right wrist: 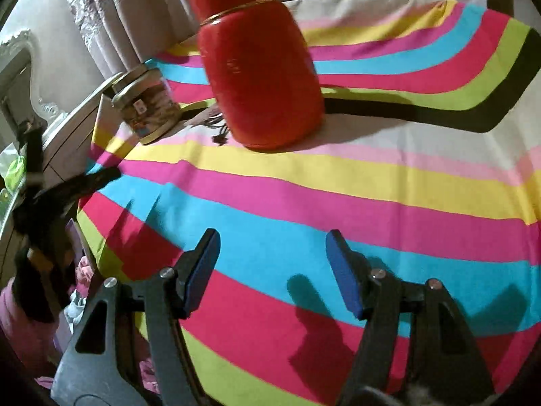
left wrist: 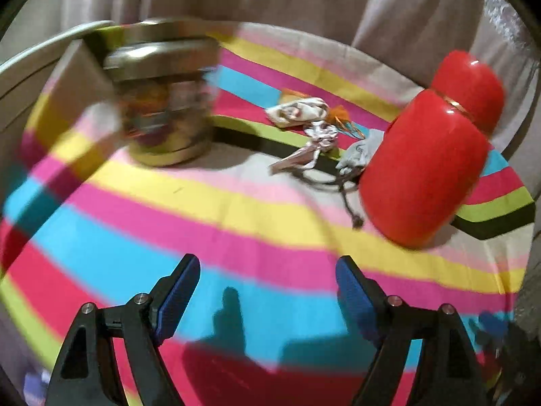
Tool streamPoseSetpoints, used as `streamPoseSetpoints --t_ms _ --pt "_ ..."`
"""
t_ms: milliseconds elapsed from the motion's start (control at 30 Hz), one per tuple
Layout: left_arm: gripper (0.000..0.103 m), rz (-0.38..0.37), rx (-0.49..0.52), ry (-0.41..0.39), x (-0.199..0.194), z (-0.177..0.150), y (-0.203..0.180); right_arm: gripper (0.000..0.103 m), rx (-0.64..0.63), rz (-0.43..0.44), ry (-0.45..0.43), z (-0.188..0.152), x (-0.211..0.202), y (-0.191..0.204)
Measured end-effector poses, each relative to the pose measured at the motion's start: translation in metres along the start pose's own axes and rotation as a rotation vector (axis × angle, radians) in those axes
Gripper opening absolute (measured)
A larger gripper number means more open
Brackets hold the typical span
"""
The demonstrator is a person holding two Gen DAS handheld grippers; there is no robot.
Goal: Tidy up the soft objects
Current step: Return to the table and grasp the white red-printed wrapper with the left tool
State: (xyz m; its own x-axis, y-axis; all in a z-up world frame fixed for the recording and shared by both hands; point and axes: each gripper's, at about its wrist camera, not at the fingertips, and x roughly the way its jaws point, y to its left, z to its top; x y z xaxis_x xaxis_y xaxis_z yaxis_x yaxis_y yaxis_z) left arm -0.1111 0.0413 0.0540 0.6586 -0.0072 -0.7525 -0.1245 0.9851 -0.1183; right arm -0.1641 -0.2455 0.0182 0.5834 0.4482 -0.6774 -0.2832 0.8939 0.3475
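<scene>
A few small soft pouches lie on the striped cloth (left wrist: 236,223) at the back: a cream one (left wrist: 297,110), a silvery pink one (left wrist: 311,149) and a grey drawstring one (left wrist: 360,152). In the right wrist view only dark cords (right wrist: 216,128) show beside the red jar (right wrist: 260,77). My left gripper (left wrist: 267,267) is open and empty, well short of the pouches. My right gripper (right wrist: 272,247) is open and empty above the cloth, in front of the red jar.
A tall red lidded jar (left wrist: 426,169) stands at the right of the pouches. A glass jar with a metal lid (left wrist: 162,101) stands at the left, near the table's edge (right wrist: 84,169). Curtains hang behind. The left gripper (right wrist: 67,189) shows at the right wrist view's left.
</scene>
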Motion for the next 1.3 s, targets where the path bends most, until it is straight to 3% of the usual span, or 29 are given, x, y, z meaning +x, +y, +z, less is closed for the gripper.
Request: streamPoseSetpoints --t_ms 233,400,500,567,667,700,733,767,800,933,1100,1300 --pt "0.083 -0.057 -0.019 0.032 0.078 0.068 -0.023 0.069 0.022 0.009 0.02 0.001 0.017 -0.014" --pt "0.083 -0.154 -0.143 0.089 0.134 0.115 -0.025 0.069 0.053 -0.019 0.009 0.009 0.02 -0.035" --pt "0.083 -0.239 -0.228 0.166 0.168 0.136 -0.026 0.069 0.083 -0.026 0.005 0.012 0.02 -0.048" --pt "0.083 -0.224 -0.246 0.164 0.182 0.148 -0.031 0.069 0.092 -0.028 0.013 0.012 0.021 -0.054" --pt "0.083 -0.175 -0.166 0.14 0.194 0.157 -0.046 0.07 0.095 -0.022 0.022 0.015 0.023 -0.057" --pt "0.08 -0.133 -0.113 0.126 0.196 0.157 -0.052 0.07 0.092 -0.022 0.023 0.016 0.023 -0.056" --pt "0.06 -0.09 -0.059 0.109 0.197 0.154 -0.057 0.07 0.084 -0.023 0.025 0.019 0.025 -0.054" --pt "0.033 -0.033 0.005 0.083 0.195 0.149 -0.061 0.07 0.076 -0.021 0.026 0.021 0.027 -0.051" --pt "0.025 -0.024 0.022 0.08 0.194 0.145 -0.061 0.071 0.064 -0.01 0.032 0.025 0.032 -0.046" --pt "0.023 0.02 0.021 0.02 0.161 0.126 -0.044 0.072 -0.038 0.048 0.041 0.043 0.052 -0.006" --pt "0.023 0.074 0.036 -0.053 0.1 0.081 -0.007 0.074 -0.238 0.117 0.035 0.068 0.086 0.07" --pt "0.023 0.114 -0.043 -0.095 0.05 0.031 0.056 0.072 -0.391 0.026 0.03 0.09 0.138 0.137"
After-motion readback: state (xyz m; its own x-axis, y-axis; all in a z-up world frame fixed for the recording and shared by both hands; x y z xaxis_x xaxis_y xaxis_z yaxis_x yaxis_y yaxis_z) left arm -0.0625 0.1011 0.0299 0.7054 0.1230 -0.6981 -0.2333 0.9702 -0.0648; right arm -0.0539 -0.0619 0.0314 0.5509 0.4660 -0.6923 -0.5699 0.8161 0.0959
